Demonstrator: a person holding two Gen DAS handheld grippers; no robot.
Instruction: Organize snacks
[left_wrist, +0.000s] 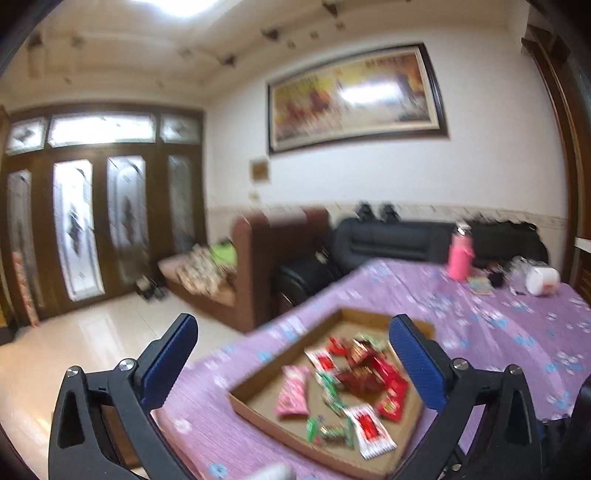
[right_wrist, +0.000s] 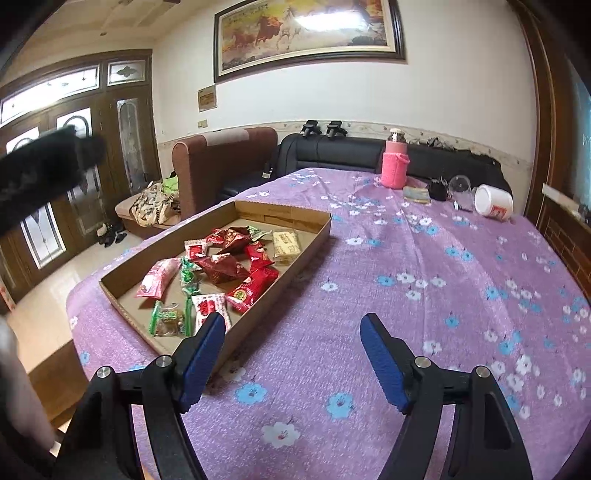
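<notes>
Right tongs wide apart, nothing between them, over the purple flowered cloth on the counter. Cardboard tray just left of the tongs, full of snack packets. Pink bottle and white jar well beyond the tray.

White walls carry a framed horse painting. Dark wooden doors with frosted glass panels glow with daylight over a glossy pale tiled floor. A brown sofa stands beside a black leather sofa.
</notes>
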